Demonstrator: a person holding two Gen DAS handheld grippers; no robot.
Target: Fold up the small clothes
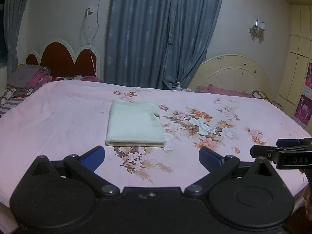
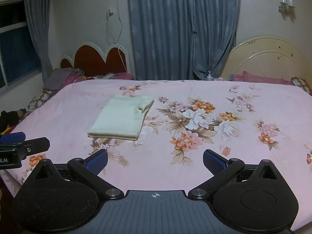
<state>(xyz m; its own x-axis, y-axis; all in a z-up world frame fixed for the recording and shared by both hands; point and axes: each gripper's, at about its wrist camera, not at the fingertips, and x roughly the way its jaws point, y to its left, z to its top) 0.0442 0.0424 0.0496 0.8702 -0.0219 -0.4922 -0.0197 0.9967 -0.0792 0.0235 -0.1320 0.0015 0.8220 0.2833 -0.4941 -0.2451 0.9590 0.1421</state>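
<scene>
Your pale cream-white folded garment (image 1: 134, 123) lies on a soft pink bedsheet (image 1: 58, 117). Just right of the garment the sheet is printed with a spray of white, orange and pink flowers (image 1: 200, 126) on tan-brown leaves. Behind the garment you have grey-blue curtains (image 1: 156, 31) with a faint lighter motif against an off-white wall. Left of the curtains stands a dark red headboard (image 1: 62, 58) with a white scalloped border; right of them, a cream headboard (image 1: 234, 72). Your left tool (image 1: 152, 157) and right tool (image 2: 155, 160) are black with blue finger pads (image 2: 97, 160).
</scene>
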